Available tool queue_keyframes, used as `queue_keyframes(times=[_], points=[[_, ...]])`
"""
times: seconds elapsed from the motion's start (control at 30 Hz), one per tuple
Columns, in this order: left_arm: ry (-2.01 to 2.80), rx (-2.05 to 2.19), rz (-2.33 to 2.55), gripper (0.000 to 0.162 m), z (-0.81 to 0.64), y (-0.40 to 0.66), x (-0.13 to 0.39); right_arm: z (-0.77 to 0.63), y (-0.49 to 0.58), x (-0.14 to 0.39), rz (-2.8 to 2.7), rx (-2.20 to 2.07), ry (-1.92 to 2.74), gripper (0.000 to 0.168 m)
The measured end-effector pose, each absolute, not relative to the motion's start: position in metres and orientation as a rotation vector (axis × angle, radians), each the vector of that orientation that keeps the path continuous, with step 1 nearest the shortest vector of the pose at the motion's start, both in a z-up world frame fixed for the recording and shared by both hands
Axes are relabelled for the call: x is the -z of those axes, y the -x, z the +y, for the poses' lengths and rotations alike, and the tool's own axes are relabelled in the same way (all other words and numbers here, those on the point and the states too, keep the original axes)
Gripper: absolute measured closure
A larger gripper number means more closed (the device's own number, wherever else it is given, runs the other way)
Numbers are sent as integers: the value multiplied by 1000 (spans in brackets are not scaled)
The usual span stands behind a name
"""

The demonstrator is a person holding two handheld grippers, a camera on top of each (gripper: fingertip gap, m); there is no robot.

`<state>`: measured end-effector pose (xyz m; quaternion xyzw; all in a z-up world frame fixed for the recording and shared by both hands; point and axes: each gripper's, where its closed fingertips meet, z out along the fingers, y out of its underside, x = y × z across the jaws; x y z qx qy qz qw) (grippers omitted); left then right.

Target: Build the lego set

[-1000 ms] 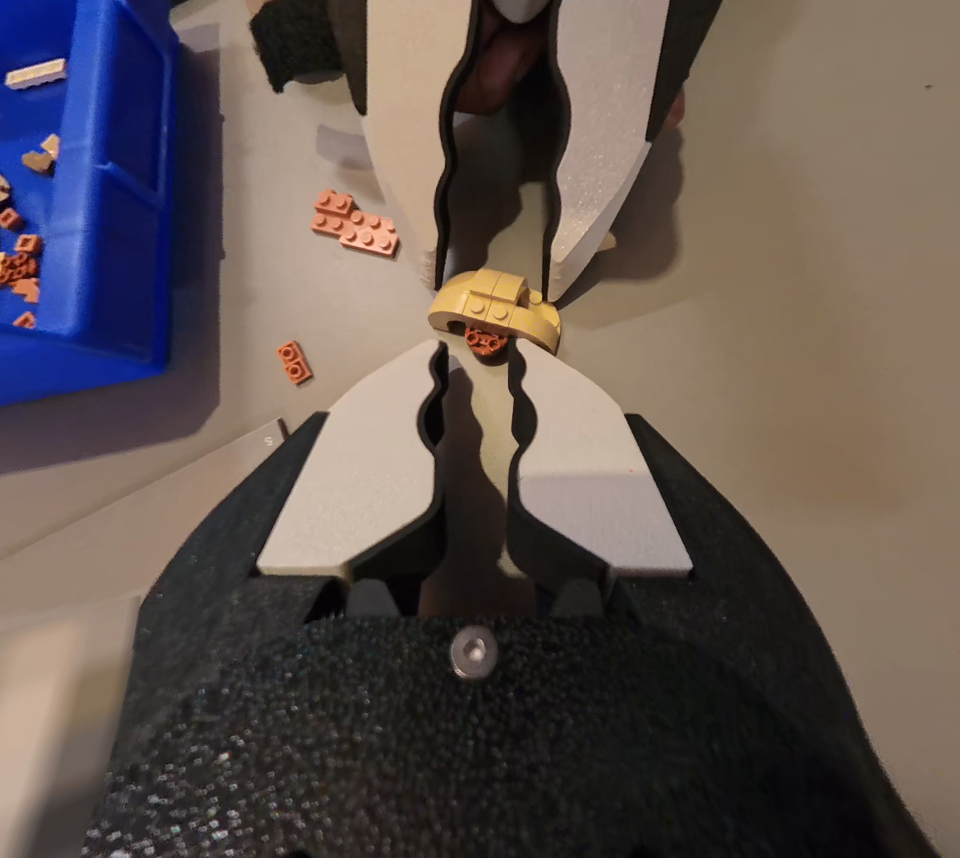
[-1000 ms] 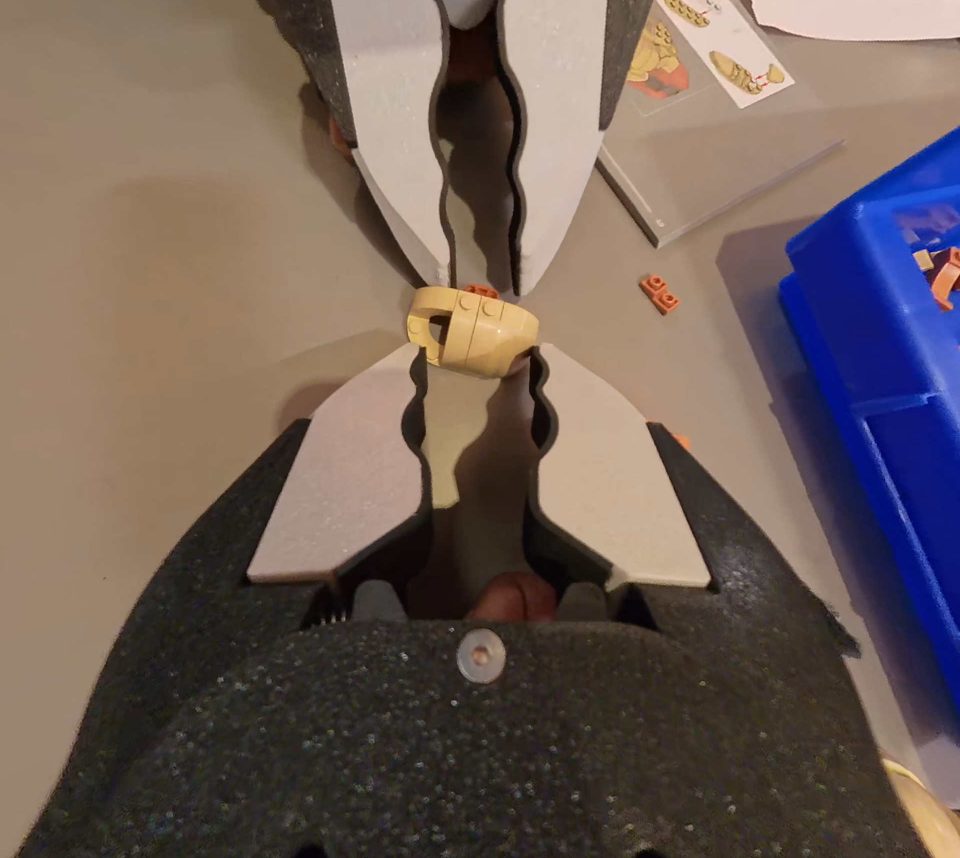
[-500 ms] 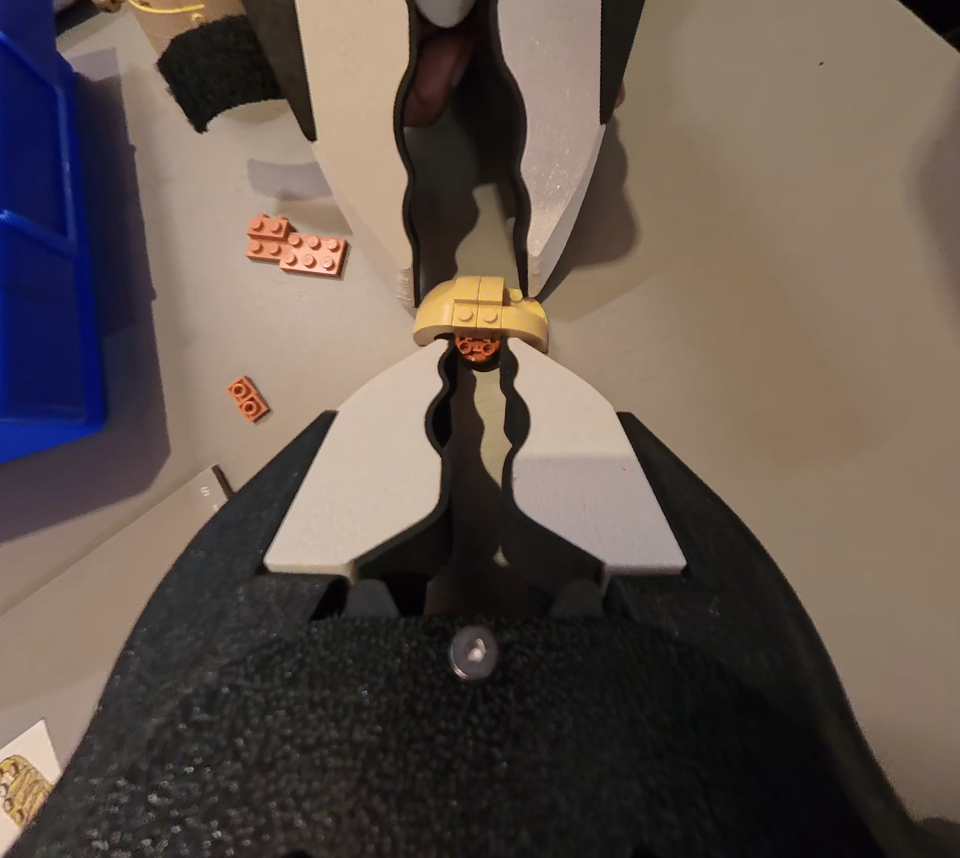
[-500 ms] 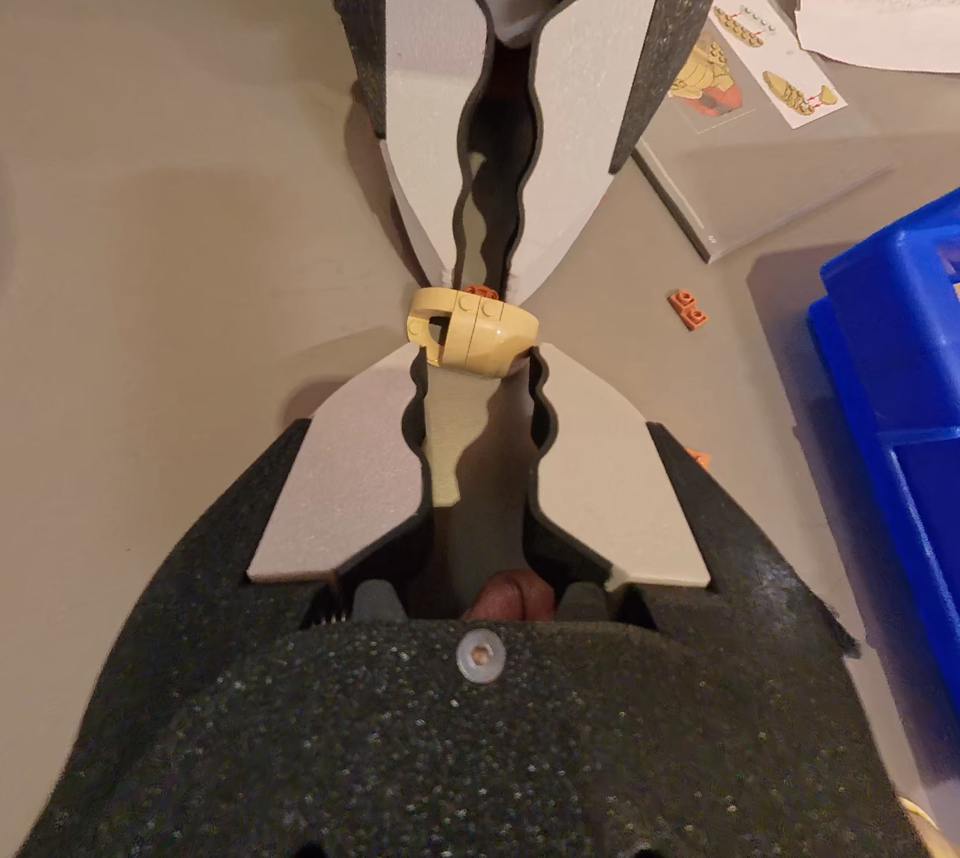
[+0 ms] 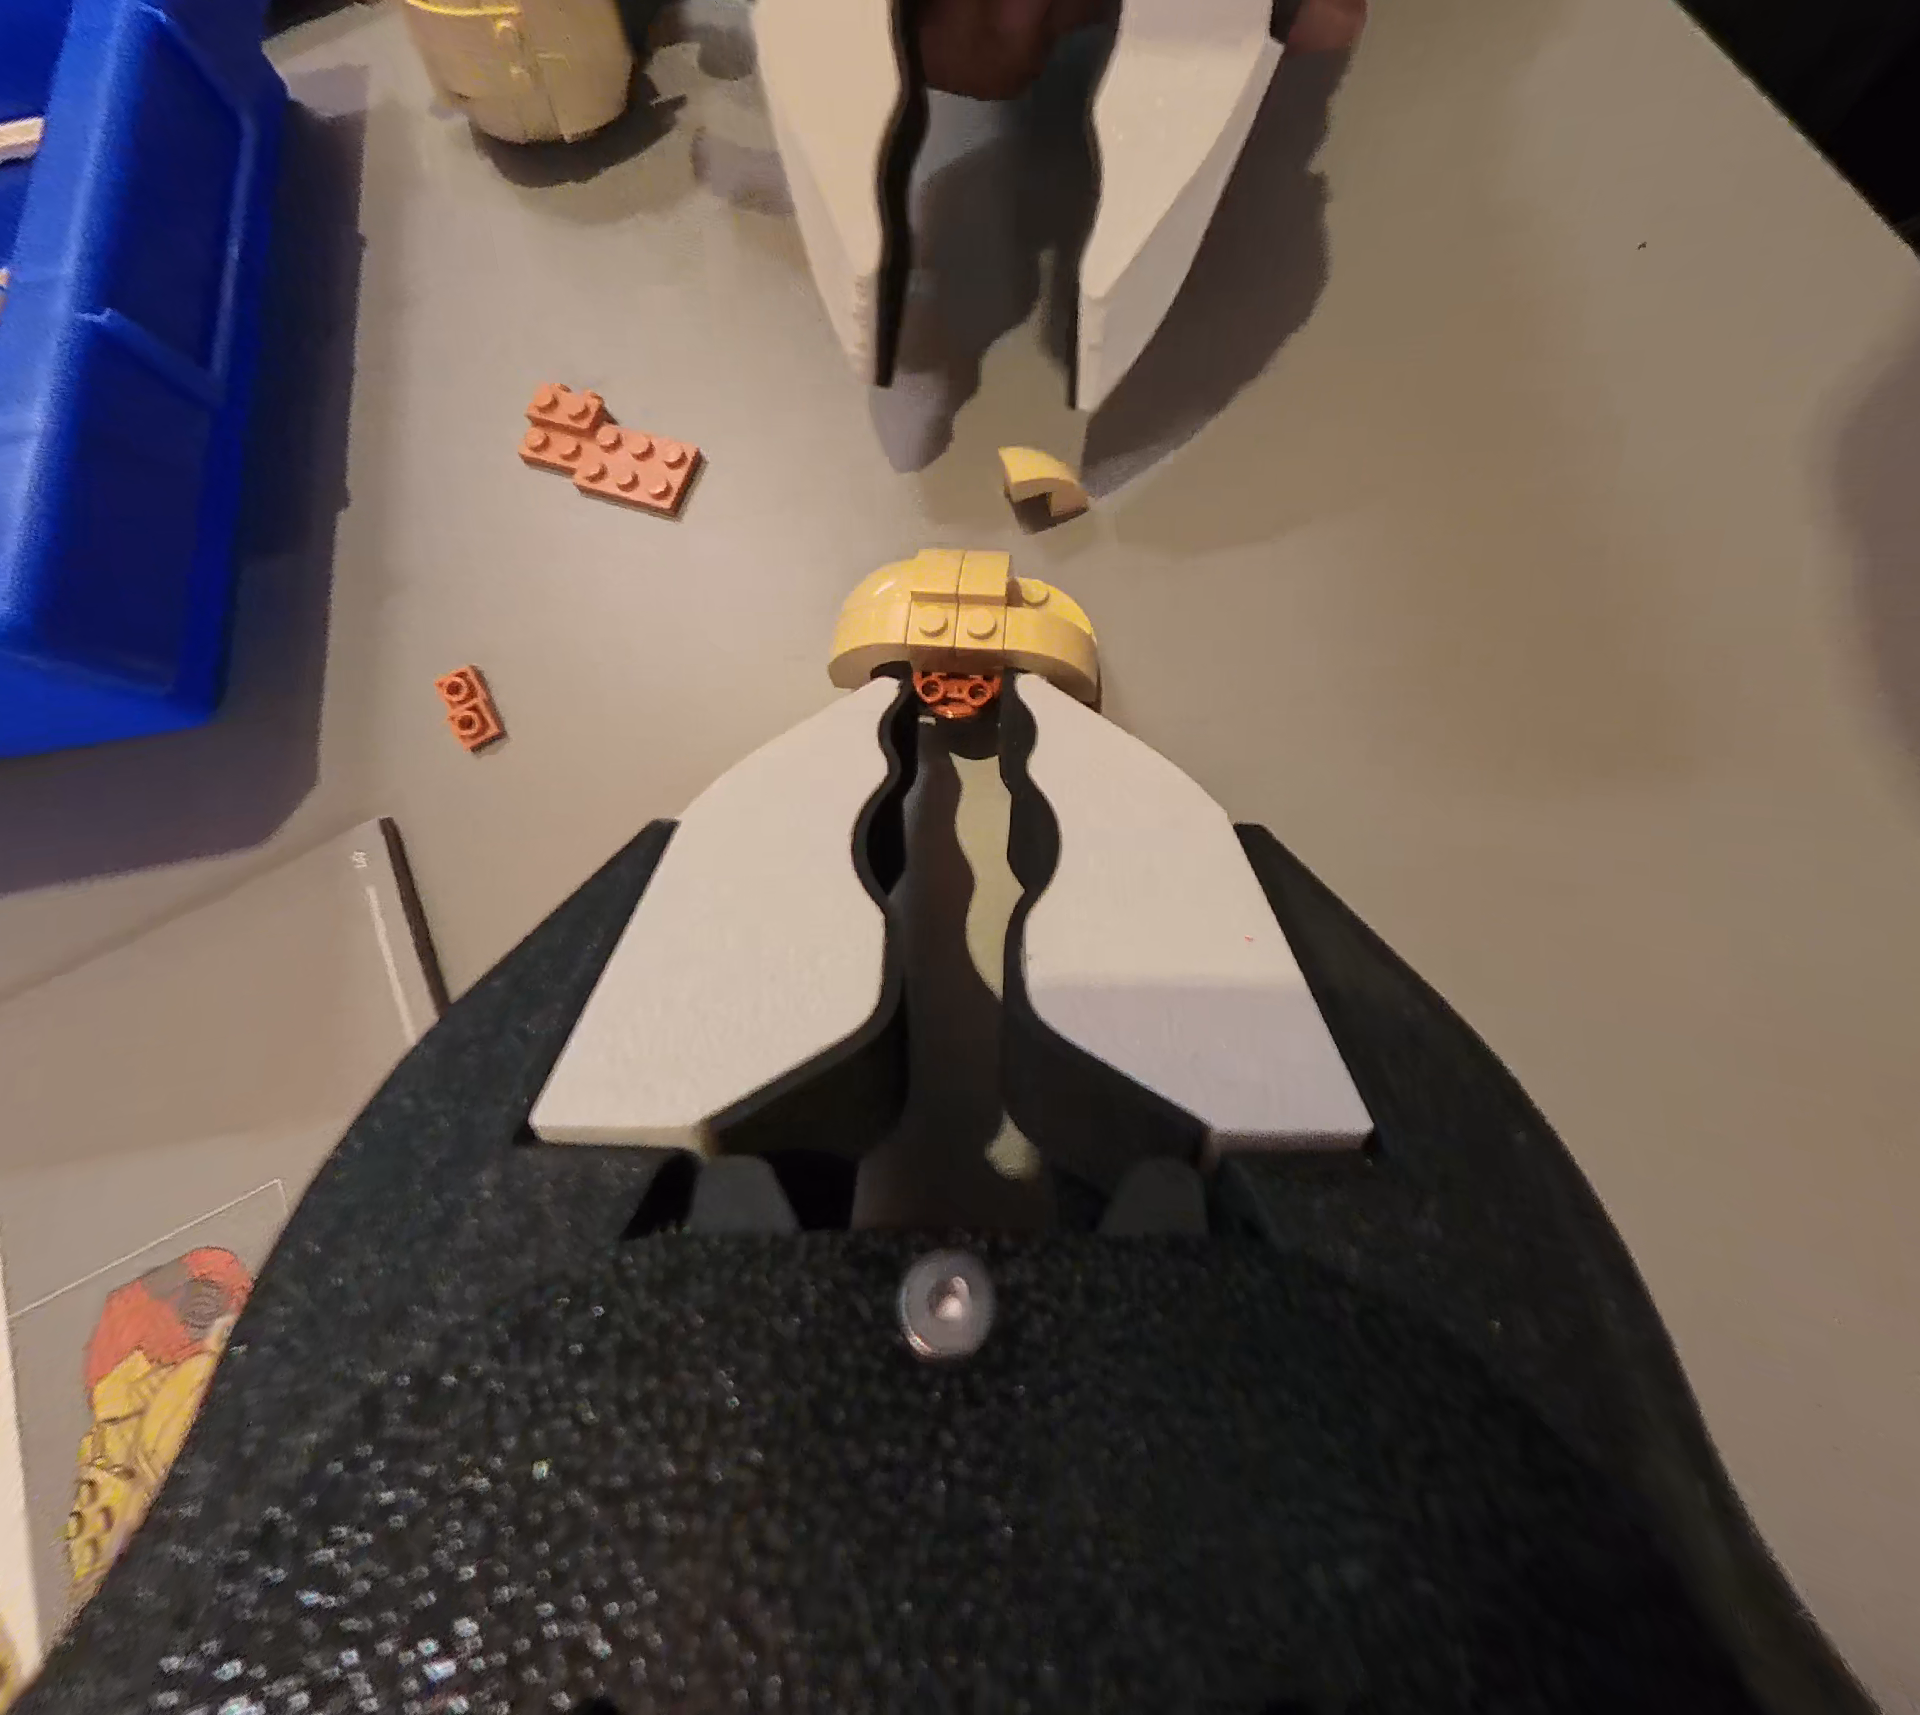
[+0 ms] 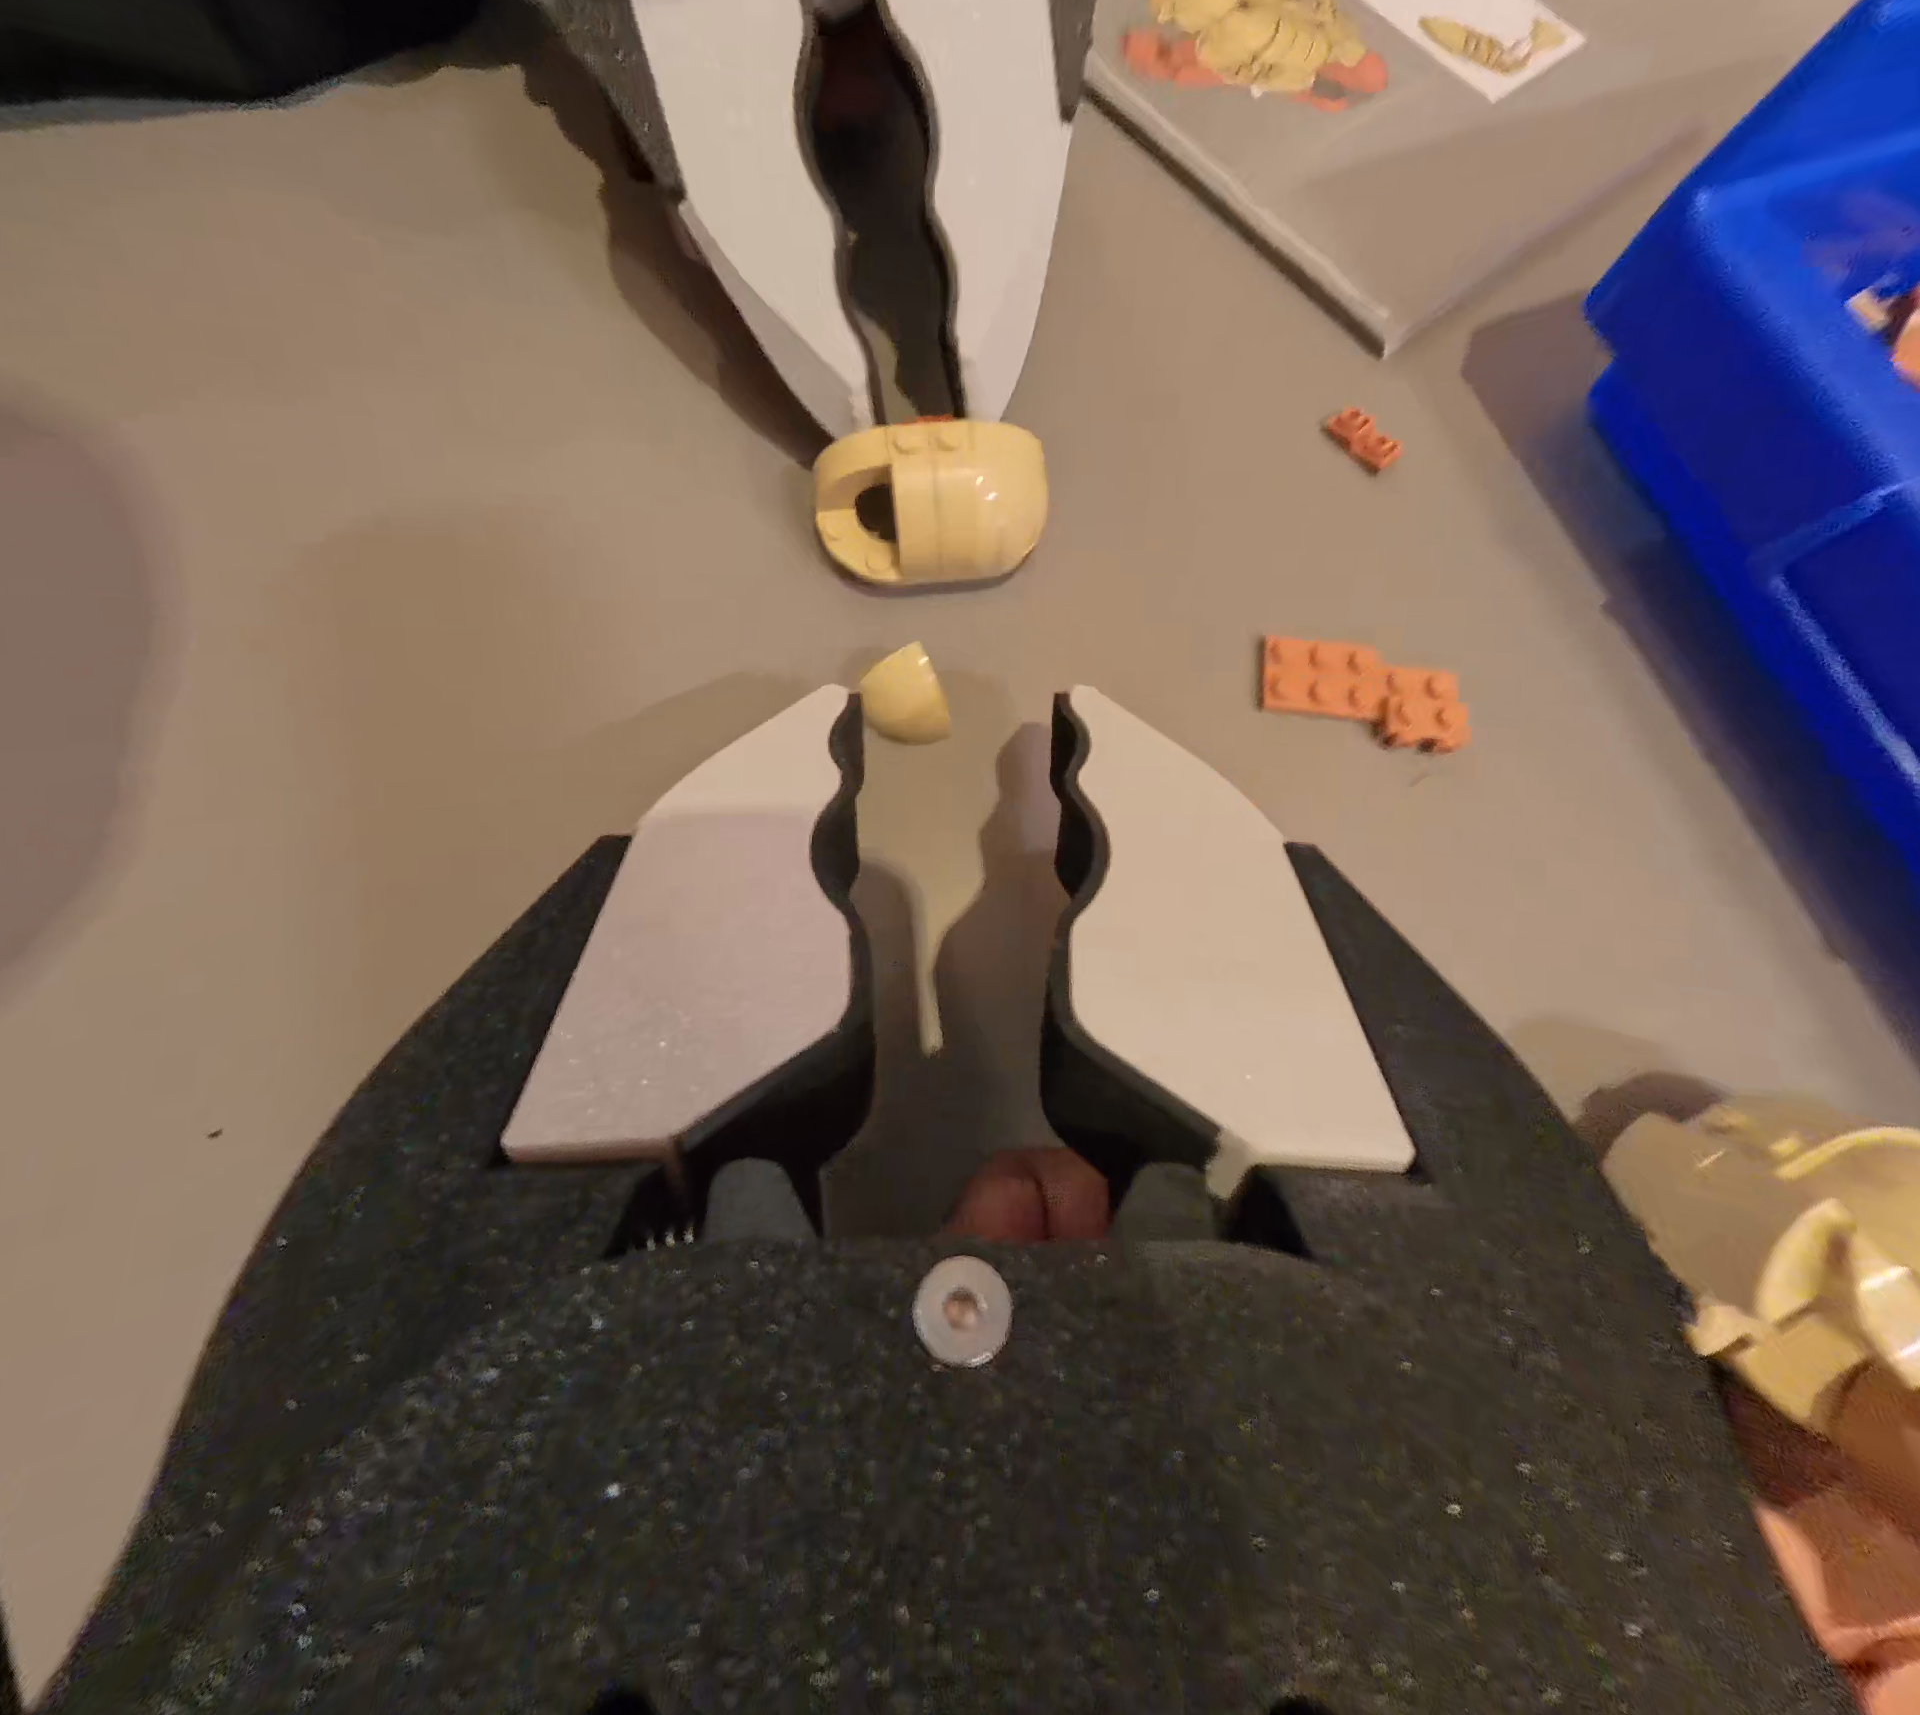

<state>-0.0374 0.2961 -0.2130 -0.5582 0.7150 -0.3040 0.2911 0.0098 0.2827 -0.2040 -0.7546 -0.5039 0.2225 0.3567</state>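
L gripper (image 5: 958, 709) pinched the tan domed sub-assembly (image 5: 961, 626) by its brown stud, prob. to steady it, while R gripper (image 6: 956, 709), jaws spread, sat just beside the loose tan curved piece (image 6: 906, 695) near the dome.

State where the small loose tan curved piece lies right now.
In the right wrist view, the curved piece lies on the table, just ahead of the open right gripper, short of the tan assembly held by the left gripper.

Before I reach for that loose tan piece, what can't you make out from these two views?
- Underside of the tan assembly: hidden by the left gripper fingertips, left wrist view.
- Loose tan piece: stud side unseen, both views.
- Blue bin contents: blurred, cut off, right wrist view.
- Tan model: partly behind right gripper.
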Motion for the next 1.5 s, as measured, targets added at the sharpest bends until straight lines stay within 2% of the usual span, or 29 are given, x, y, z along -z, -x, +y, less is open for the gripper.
queue_keyframes(times=[0.53, 1.13, 1.3, 1.5], points=[[1537, 722, 1823, 148, 280, 47, 213, 274, 1, 218, -1303, -433, 1986, 133], [1539, 697, 1783, 147, 265, 55, 211, 287, 3, 195, -1198, -453, 1873, 124], [1544, 695, 1789, 147, 265, 55, 212, 292, -4, 197, -1178, -401, 1867, 129], [1552, 691, 1795, 147, 265, 55, 214, 299, -11, 195, -1142, -351, 1859, 142]])
